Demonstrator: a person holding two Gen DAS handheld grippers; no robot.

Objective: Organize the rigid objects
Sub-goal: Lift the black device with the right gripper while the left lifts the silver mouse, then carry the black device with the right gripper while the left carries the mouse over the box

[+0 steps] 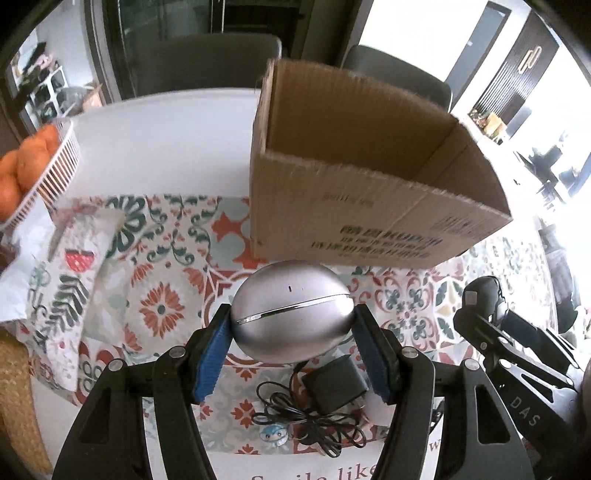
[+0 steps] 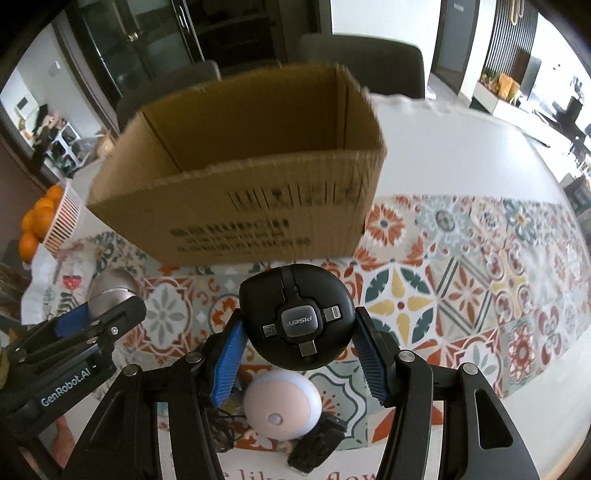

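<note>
Silver egg case (image 1: 291, 314) sits clamped in the left claw (image 1: 291, 328), black cable puck (image 2: 297, 317) in the right claw (image 2: 297, 332), both short of the cardboard box (image 1: 369, 206); next, I judge, carry over its rim and release.

This looks like a home dining room. A white table (image 1: 166, 125) carries a patterned tablecloth (image 2: 461, 280) and a basket (image 1: 61, 162) of oranges (image 1: 33, 158), with upholstered chairs (image 1: 207, 59) pushed in along its far side. Behind them stands a dark glass-fronted cabinet (image 2: 166, 33).
</note>
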